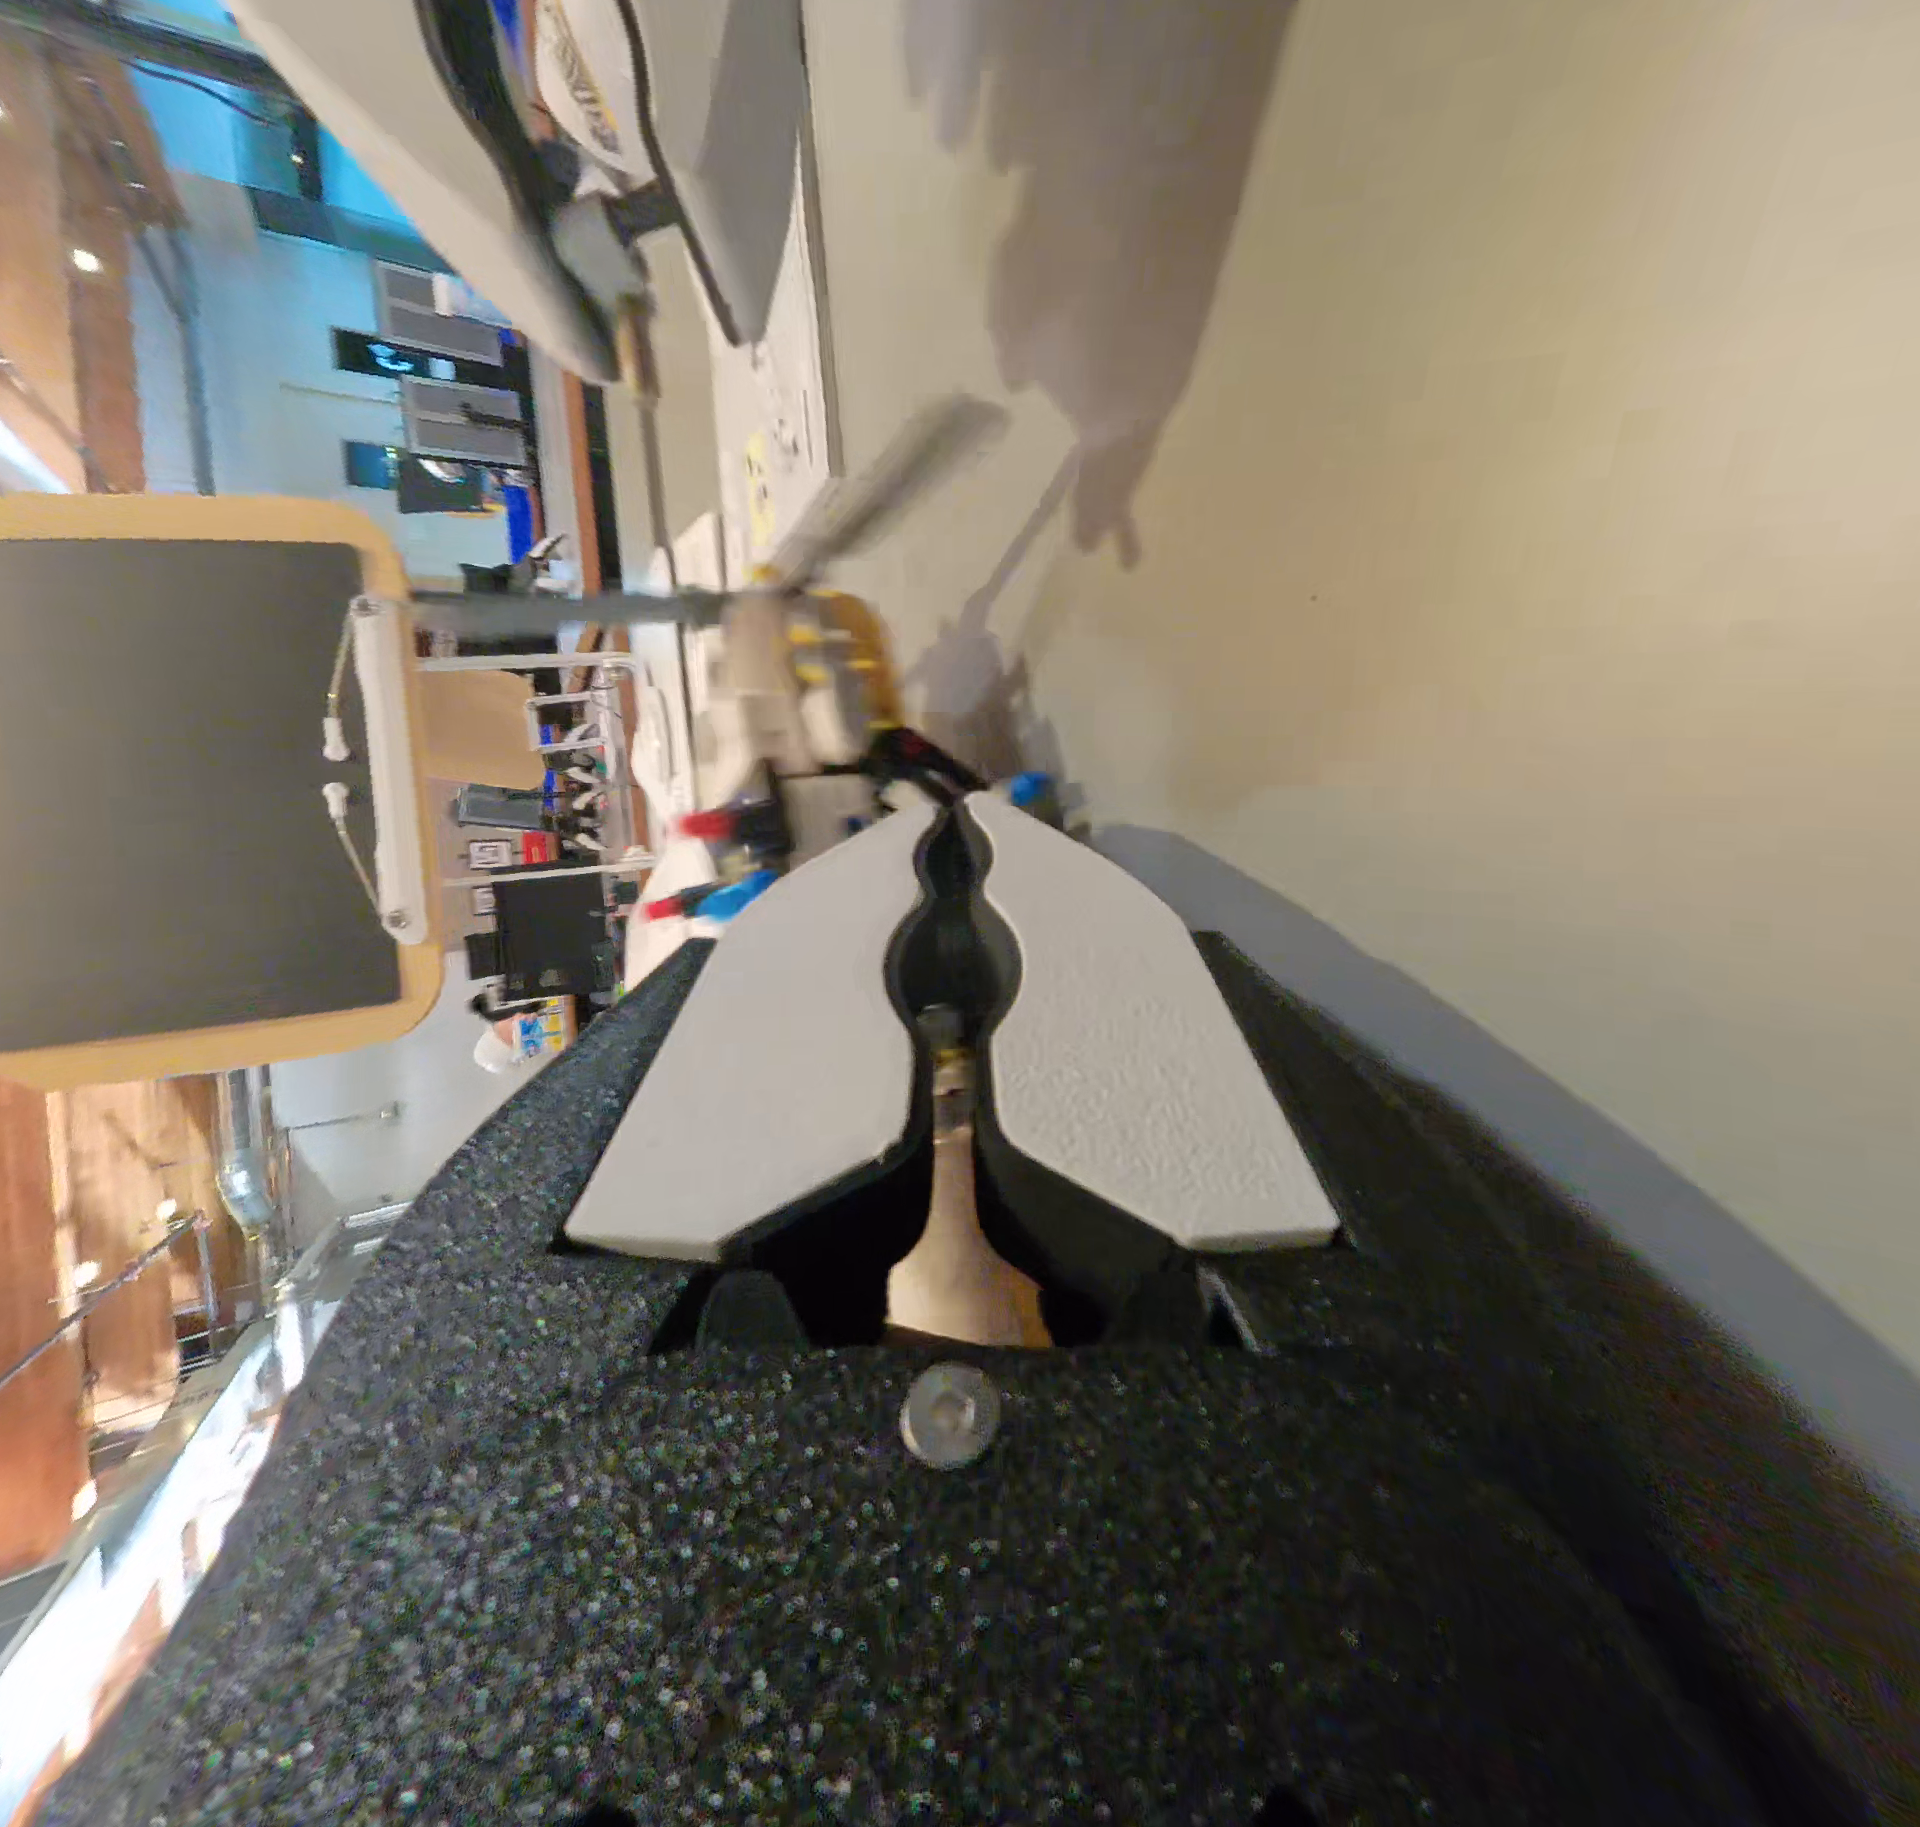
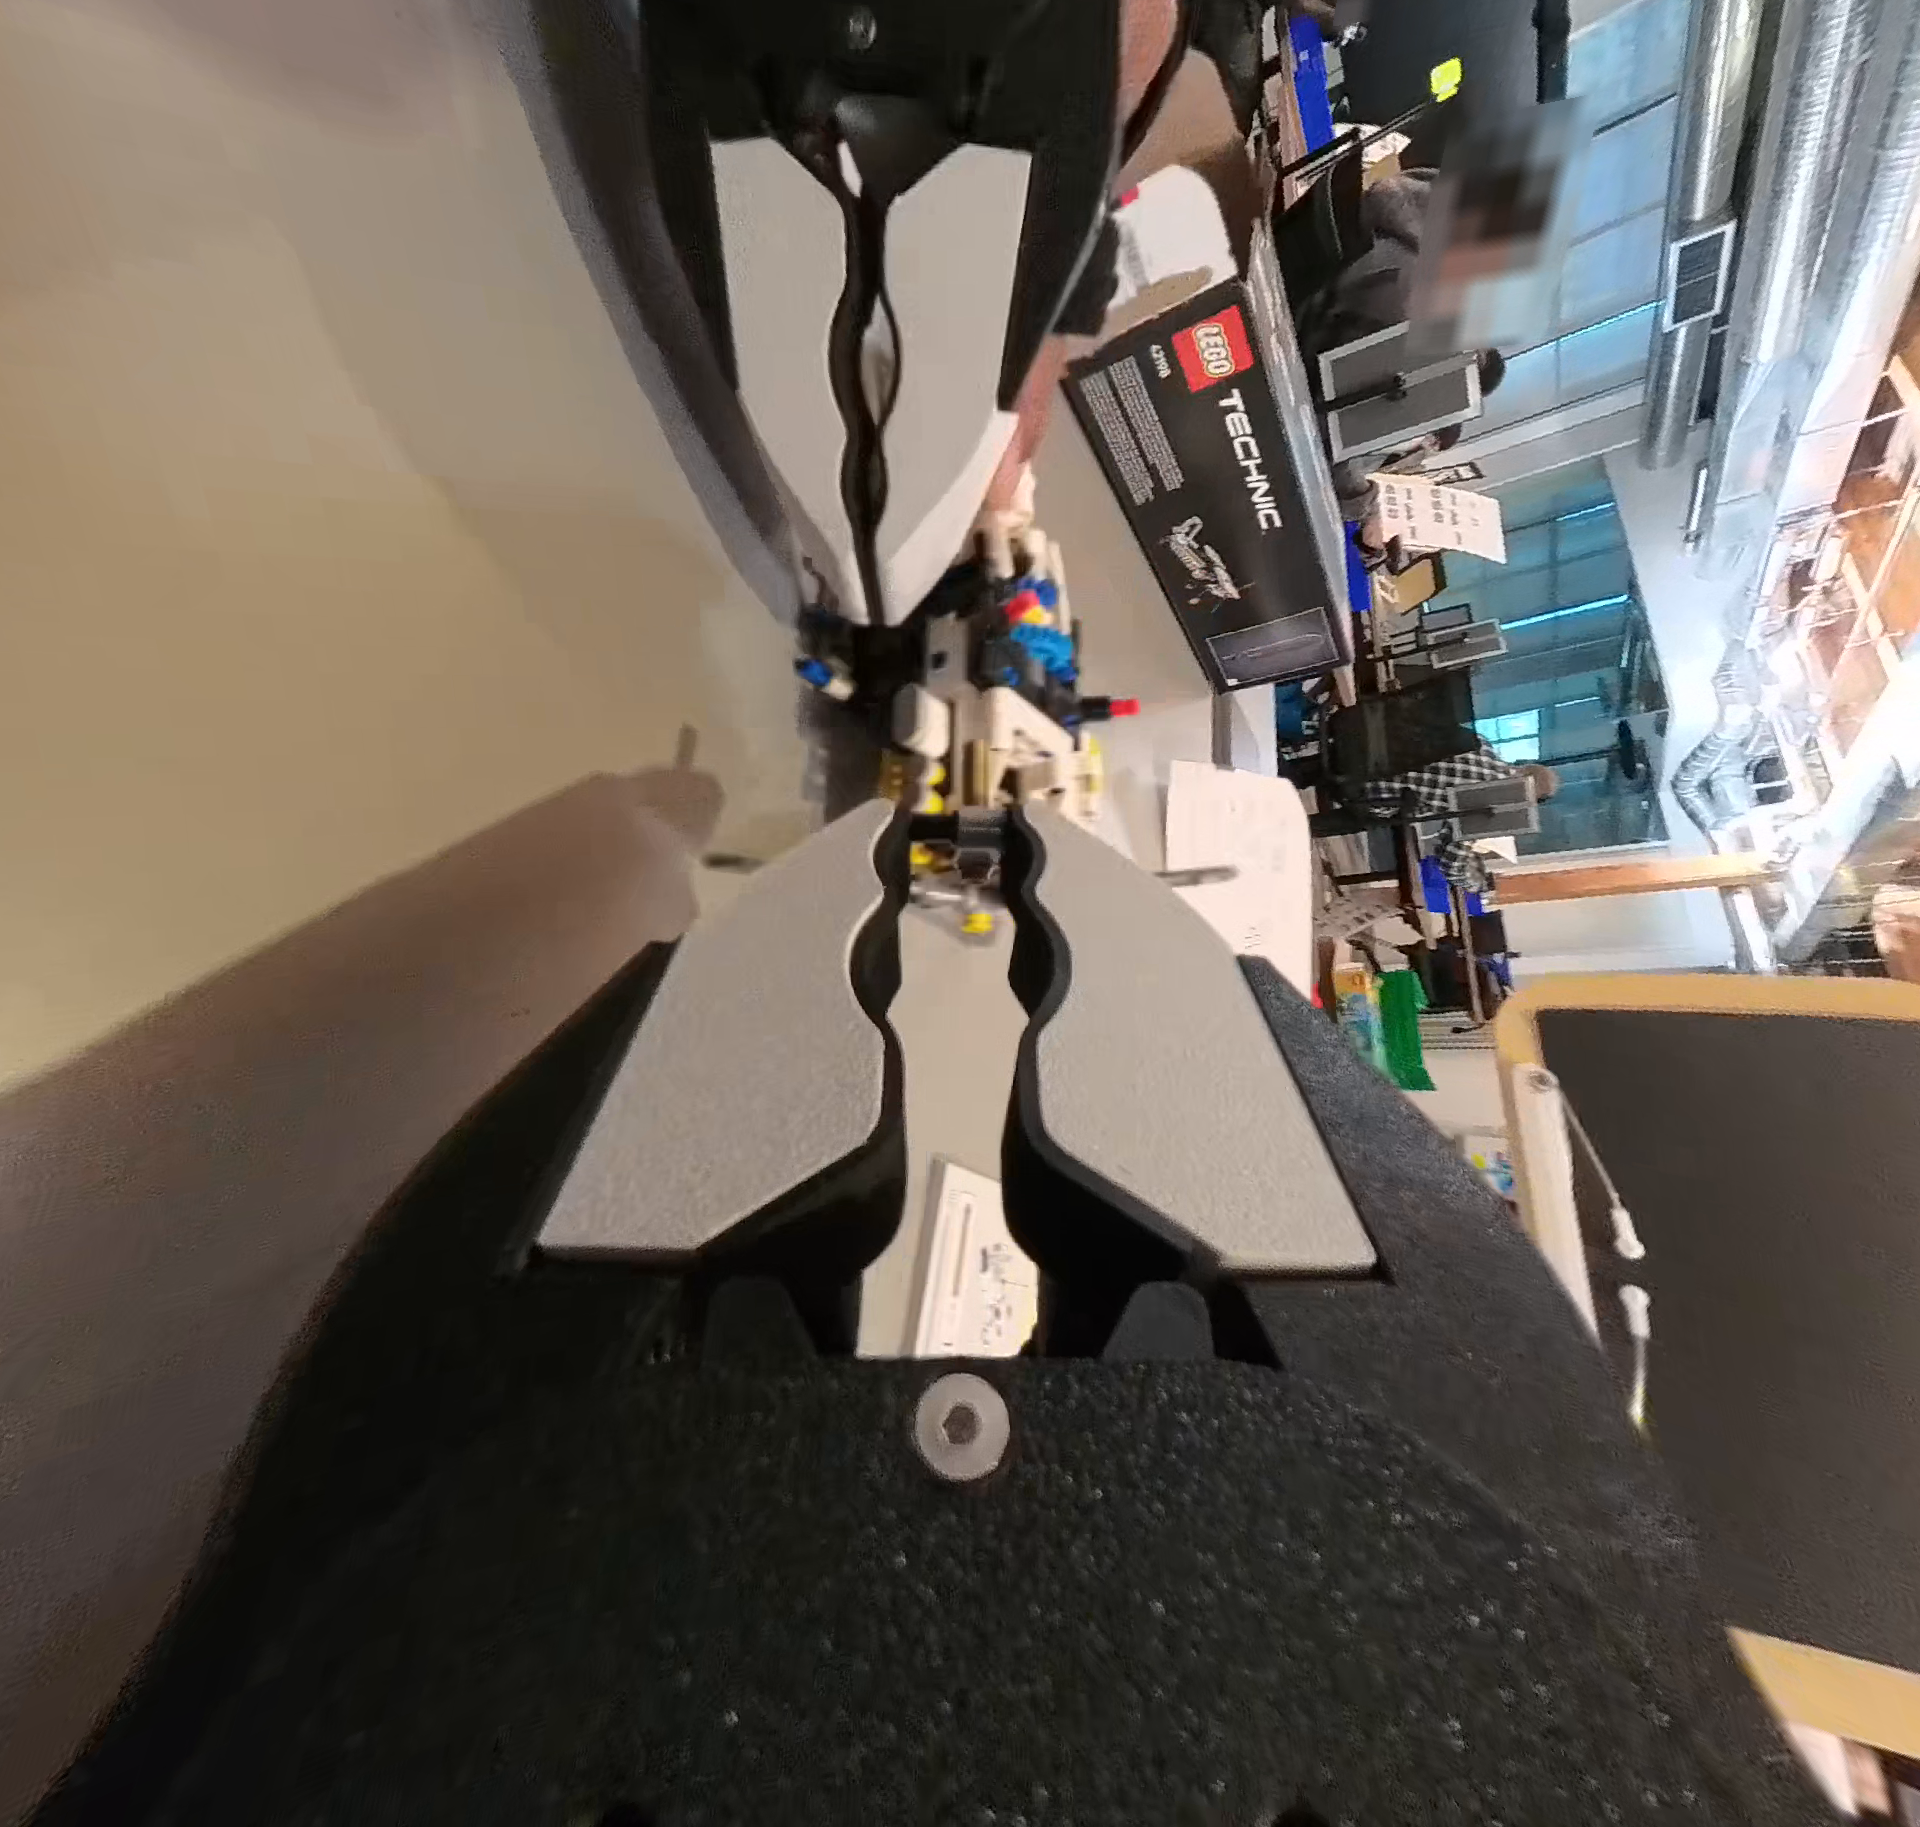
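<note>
Left gripper (image 1: 953,816) tips nearly together at dark end of brick model (image 2: 997,697), pinch unclear. Right gripper (image 2: 961,827) narrow, clamping black piece (image 2: 982,827) of same model over table (image 2: 312,427). Risk: opposing pull could split model.

Left gripper (image 1: 954,813) pinched closed beside a blurred brick model (image 1: 821,717).
</note>
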`<move>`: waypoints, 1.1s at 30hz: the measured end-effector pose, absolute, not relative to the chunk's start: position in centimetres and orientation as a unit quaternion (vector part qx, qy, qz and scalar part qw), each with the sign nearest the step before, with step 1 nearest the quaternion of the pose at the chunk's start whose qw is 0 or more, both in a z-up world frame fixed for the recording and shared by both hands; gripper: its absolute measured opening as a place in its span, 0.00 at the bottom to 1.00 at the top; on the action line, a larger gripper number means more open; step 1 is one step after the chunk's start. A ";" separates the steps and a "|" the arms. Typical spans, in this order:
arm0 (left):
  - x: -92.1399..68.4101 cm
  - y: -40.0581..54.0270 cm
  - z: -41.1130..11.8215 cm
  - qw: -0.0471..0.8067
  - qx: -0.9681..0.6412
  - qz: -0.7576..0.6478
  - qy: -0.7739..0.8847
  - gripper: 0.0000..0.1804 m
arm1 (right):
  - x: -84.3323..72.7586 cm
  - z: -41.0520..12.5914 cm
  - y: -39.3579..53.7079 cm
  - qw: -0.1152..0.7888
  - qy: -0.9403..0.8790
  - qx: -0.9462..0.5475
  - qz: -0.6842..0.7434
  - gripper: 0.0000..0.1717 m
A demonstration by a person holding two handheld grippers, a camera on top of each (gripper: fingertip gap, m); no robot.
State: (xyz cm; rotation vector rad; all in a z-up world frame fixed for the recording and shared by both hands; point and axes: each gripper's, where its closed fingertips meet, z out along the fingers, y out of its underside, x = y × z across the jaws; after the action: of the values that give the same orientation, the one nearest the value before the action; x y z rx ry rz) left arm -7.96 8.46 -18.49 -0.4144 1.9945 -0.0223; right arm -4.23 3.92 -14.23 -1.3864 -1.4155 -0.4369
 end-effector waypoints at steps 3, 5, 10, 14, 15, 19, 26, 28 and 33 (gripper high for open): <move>-8.1 8.3 -18.5 0.524 -0.180 -0.012 0.832 0.03 | -4.5 -14.9 3.3 0.527 -0.593 -0.585 -0.169 0.09; -8.1 8.3 -18.0 0.532 -0.195 -0.026 0.823 0.06 | -4.6 -15.0 3.0 0.530 -0.588 -0.590 -0.162 0.10; -8.6 7.5 -16.5 0.533 -0.239 -0.101 0.806 0.10 | -3.7 -15.3 2.5 0.534 -0.562 -0.613 -0.150 0.10; -9.0 6.6 -15.3 0.528 -0.285 -0.175 0.781 0.12 | -3.0 -15.3 2.5 0.541 -0.537 -0.631 -0.143 0.10; -9.0 6.2 -14.8 0.529 -0.297 -0.201 0.769 0.11 | -2.9 -15.2 2.5 0.545 -0.531 -0.634 -0.140 0.10; -8.3 4.4 -13.6 0.517 -0.338 -0.290 0.731 0.11 | -3.0 -15.0 2.1 0.555 -0.517 -0.641 -0.119 0.10; -4.6 1.2 -13.6 0.509 -0.309 -0.303 0.744 0.11 | -3.5 -14.8 1.0 0.565 -0.521 -0.632 -0.102 0.10; -3.7 0.7 -13.9 0.506 -0.298 -0.292 0.755 0.11 | -3.6 -14.8 0.6 0.569 -0.518 -0.633 -0.088 0.10; -2.5 -0.4 -14.6 0.480 -0.293 -0.311 0.766 0.07 | -3.1 -14.8 0.2 0.575 -0.510 -0.635 -0.081 0.10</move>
State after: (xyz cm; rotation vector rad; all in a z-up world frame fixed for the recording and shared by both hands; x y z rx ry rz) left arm -2.47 -0.42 -14.58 -0.7148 1.8694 -0.7600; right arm -3.08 0.18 -14.82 -1.4870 -1.1941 -0.1897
